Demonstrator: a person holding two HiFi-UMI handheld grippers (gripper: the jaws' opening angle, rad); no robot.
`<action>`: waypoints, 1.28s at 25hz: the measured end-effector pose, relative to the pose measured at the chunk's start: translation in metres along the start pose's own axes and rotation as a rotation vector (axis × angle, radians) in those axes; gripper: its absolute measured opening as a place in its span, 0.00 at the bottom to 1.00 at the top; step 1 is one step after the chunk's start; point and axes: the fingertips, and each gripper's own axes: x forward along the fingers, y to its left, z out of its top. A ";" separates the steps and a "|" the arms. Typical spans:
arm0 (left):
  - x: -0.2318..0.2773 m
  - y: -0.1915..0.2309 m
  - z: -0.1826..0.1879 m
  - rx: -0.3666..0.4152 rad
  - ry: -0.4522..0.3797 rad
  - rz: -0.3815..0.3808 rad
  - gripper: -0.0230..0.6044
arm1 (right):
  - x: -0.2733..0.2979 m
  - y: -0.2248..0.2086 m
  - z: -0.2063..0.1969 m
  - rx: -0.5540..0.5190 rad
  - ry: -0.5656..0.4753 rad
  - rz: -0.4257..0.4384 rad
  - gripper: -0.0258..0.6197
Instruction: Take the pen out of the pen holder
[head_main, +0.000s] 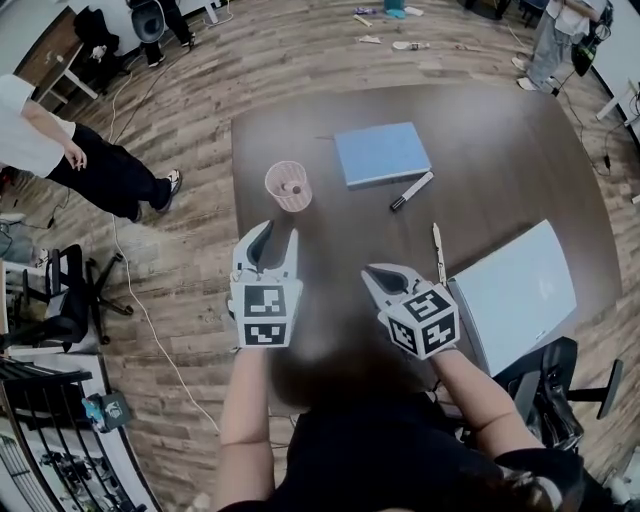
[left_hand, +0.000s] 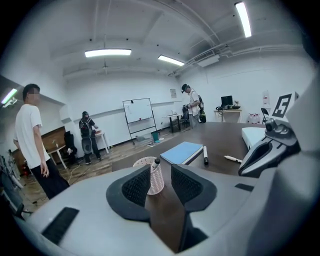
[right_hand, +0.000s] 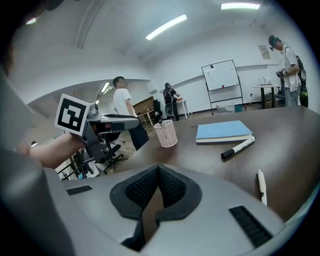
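the pen (left_hand: 156, 162) stands inside the pen holder (head_main: 289, 186), only its dark top showing above the rim and leaning toward one side. the holder is a pale mesh cup, upright on the dark table (head_main: 500, 150), toward the table's left part as the head view shows it. the left gripper (head_main: 275, 238) hangs just short of the cup on the near side, pointing at it. in the left gripper view the cup and the pen's top show in the gap between the two pads, but farther off than the tips. the pads are spread and touch neither, so the jaws are released with nothing in them.

the right gripper (right_hand: 158, 170) is over the near edge of the table, well apart from the cup, its jaws clenched pad against pad on nothing. just to its right lies a white pen (head_main: 438, 252). beyond that lies a black marker (head_main: 411, 191), beside a blue notebook (head_main: 382, 153). a pale flat board (head_main: 520, 290) rests at the table's near right corner. a person in a white top (head_main: 30, 125) stands on the wooden floor to the left.
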 end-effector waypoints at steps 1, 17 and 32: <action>0.006 0.001 0.001 0.017 0.004 0.002 0.27 | 0.003 -0.003 -0.001 0.006 0.004 0.001 0.07; 0.086 0.006 -0.010 0.191 0.098 0.050 0.29 | 0.026 -0.027 -0.016 0.055 0.057 0.015 0.07; 0.095 0.006 -0.001 0.276 0.095 0.087 0.17 | 0.027 -0.039 -0.029 0.080 0.074 0.021 0.07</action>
